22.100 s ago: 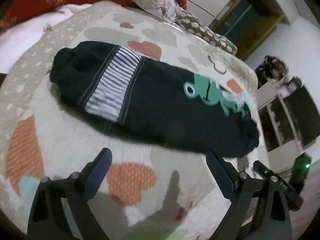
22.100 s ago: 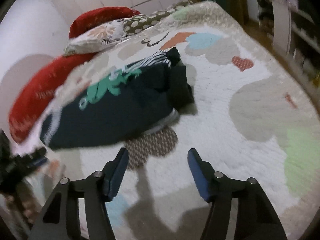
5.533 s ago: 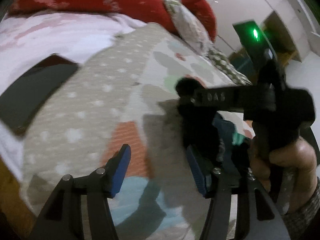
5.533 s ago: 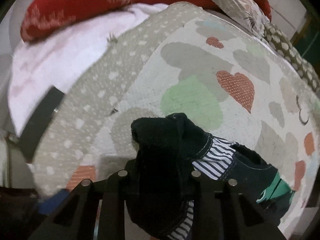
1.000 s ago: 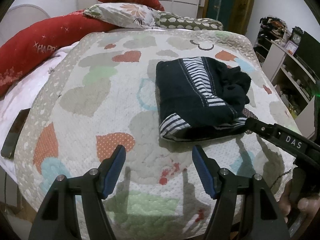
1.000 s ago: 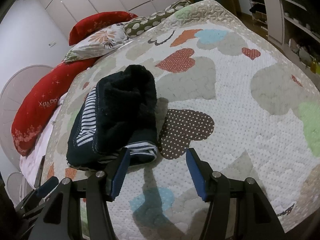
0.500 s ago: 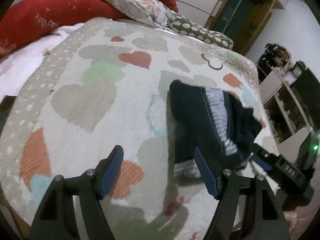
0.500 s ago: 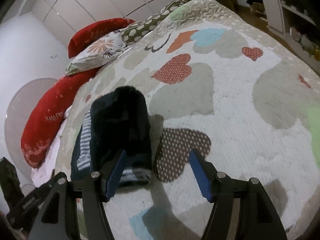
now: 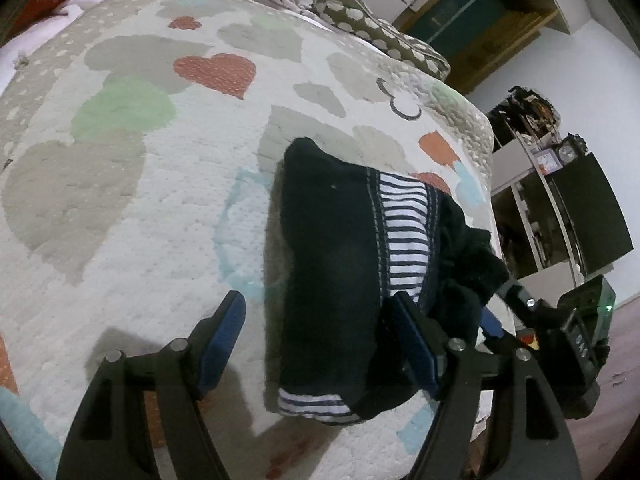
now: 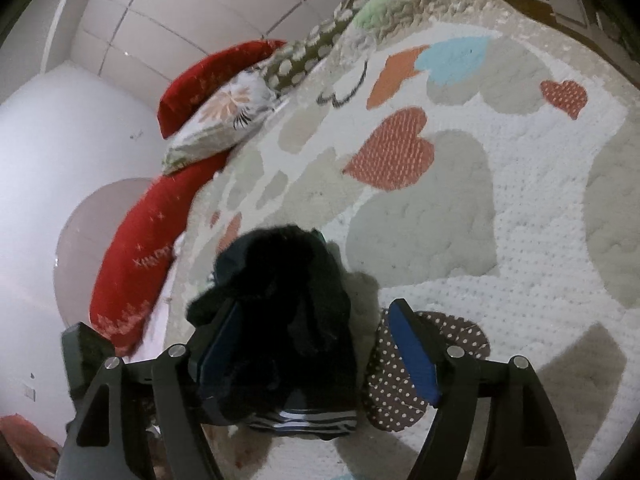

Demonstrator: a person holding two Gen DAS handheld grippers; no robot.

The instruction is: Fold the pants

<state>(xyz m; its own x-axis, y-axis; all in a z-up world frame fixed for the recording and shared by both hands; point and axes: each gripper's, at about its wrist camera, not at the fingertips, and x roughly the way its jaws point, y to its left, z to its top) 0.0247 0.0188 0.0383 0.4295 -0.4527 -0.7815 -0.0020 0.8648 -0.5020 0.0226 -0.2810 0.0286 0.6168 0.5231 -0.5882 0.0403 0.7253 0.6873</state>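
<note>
The pants point(image 9: 332, 264) lie folded into a dark, thick bundle on the heart-patterned quilt point(image 9: 120, 208), close to the quilt's near edge, with a navy-and-white striped band showing across the top and again along the bundle's near end. In the left wrist view the left gripper point(image 9: 316, 344) stands with its jaws spread and nothing clamped: one blue pad sits over bare quilt just beside the bundle's side, while the other pad overlaps the bundle's near portion, so the pants reach in between the jaws; whether that pad touches the cloth cannot be told. In the right wrist view the right gripper point(image 10: 314, 344) straddles the fuzzy dark end of the pants point(image 10: 280, 300); its jaws are opening, the bundle lies between them, one pad close against the cloth and the other standing clear of it above a brown dotted heart on the quilt point(image 10: 540, 240). Beyond the pants, red and floral pillows point(image 10: 224, 120) rest along the quilt's far edge.
</note>
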